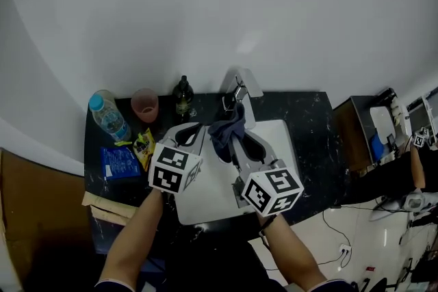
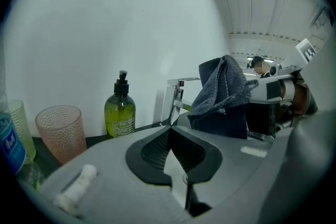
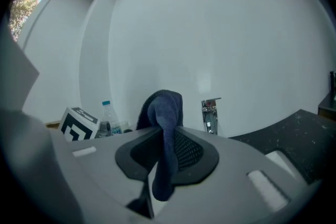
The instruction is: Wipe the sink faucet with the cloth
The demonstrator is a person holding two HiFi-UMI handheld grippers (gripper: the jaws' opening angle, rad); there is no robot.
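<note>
The chrome faucet (image 1: 239, 87) stands at the back of the white sink (image 1: 205, 195). A dark blue cloth (image 1: 227, 128) hangs bunched in front of it, with my right gripper (image 1: 237, 140) shut on it. In the right gripper view the cloth (image 3: 164, 123) is pinched between the pads and droops over them, and the faucet (image 3: 211, 115) is just beyond to the right. My left gripper (image 1: 191, 133) is over the sink's left side, shut with nothing in it. The left gripper view shows its jaws (image 2: 170, 136) closed together, with the faucet (image 2: 176, 97) ahead and the cloth (image 2: 223, 94) to the right.
On the dark counter (image 1: 308, 120) left of the sink are a green soap bottle (image 1: 182, 98), a pink cup (image 1: 144, 104), a water bottle (image 1: 108, 115), a blue packet (image 1: 118, 162) and a yellow wrapper (image 1: 143, 146). A white wall rises close behind the faucet.
</note>
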